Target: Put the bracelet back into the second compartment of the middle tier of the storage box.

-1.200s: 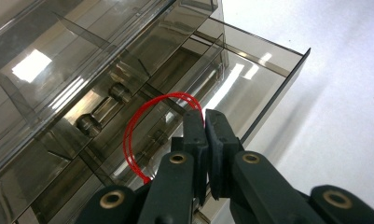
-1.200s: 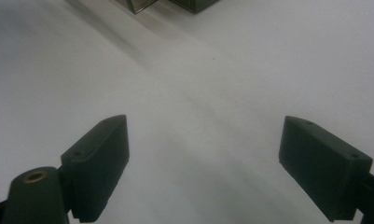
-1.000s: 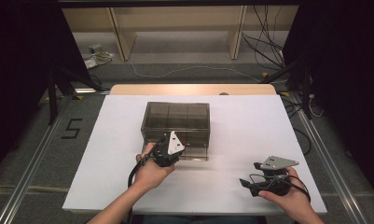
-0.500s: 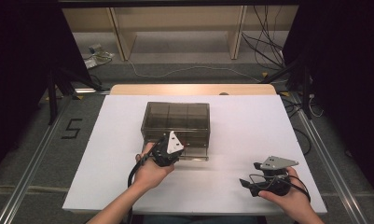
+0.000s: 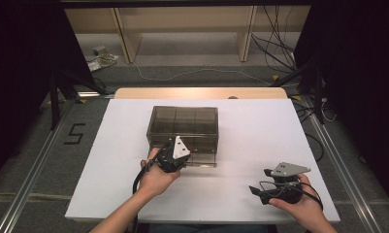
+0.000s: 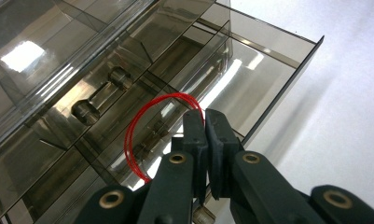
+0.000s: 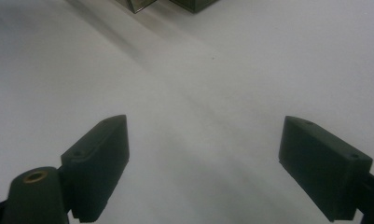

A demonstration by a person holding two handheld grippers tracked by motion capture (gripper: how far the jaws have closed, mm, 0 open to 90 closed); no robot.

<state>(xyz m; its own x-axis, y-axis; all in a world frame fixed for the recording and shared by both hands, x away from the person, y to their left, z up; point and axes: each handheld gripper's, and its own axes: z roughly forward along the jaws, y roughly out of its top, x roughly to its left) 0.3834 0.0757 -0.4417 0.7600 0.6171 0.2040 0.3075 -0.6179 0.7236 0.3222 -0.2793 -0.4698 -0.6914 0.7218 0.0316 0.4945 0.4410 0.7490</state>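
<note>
High view: we see the left gripper (image 5: 175, 154) at the near edge of the smoky clear organizer box (image 5: 183, 127) on the white table (image 5: 260, 131). In the left gripper view its jaws are pinched together on a thin red loop (image 6: 142, 135), perhaps a rubber band, over a compartment. Farther right, the right gripper (image 5: 274, 187) rests with jaws spread wide, holding nothing.

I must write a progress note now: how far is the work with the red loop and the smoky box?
Done: the left claw is shut on the thin red wire loop, and the drawer of the smoky plastic organizer box stands pulled out. In hand: the loop hangs over the box front, not yet in a compartment. Left: probably drop it in and shut the drawer. The right claw waits open over the white table.
</note>
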